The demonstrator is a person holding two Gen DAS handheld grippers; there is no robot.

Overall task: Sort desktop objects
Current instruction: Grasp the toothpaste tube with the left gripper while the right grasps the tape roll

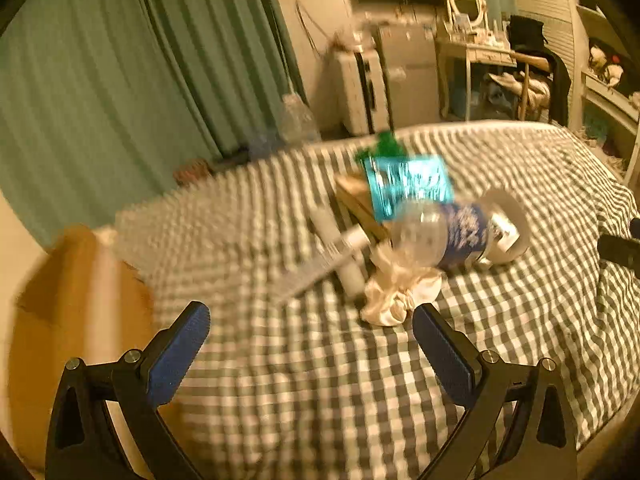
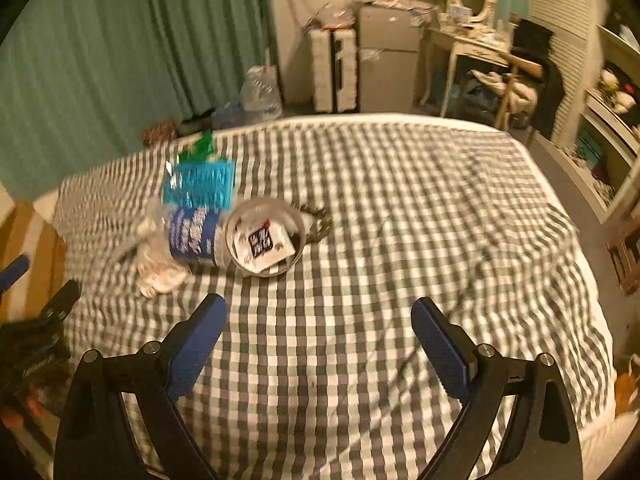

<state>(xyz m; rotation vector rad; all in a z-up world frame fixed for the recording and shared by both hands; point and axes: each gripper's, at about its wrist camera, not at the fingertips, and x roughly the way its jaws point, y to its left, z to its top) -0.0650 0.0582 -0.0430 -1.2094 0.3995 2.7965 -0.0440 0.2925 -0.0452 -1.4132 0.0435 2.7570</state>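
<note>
A pile of objects lies on the checked bedspread [image 1: 320, 360]. It holds a clear bottle with a blue label [image 1: 448, 236] on its side, a teal foil packet [image 1: 408, 184], a cream scrunchie [image 1: 396, 292], a white tube [image 1: 344, 256] and a round metal bowl [image 2: 266, 236] with a card in it. My left gripper [image 1: 310, 324] is open and empty, just short of the scrunchie. My right gripper [image 2: 319, 316] is open and empty, to the right of the pile. The bottle [image 2: 192, 236], packet [image 2: 200, 188] and scrunchie [image 2: 160, 276] also show in the right wrist view.
The bedspread [image 2: 400, 220] stretches wide to the right of the pile. A brown surface [image 1: 80, 300] borders the bed's left edge. Green curtains [image 2: 120, 60], a white cabinet [image 2: 384, 64] and a dressing table [image 2: 468, 44] stand beyond the bed.
</note>
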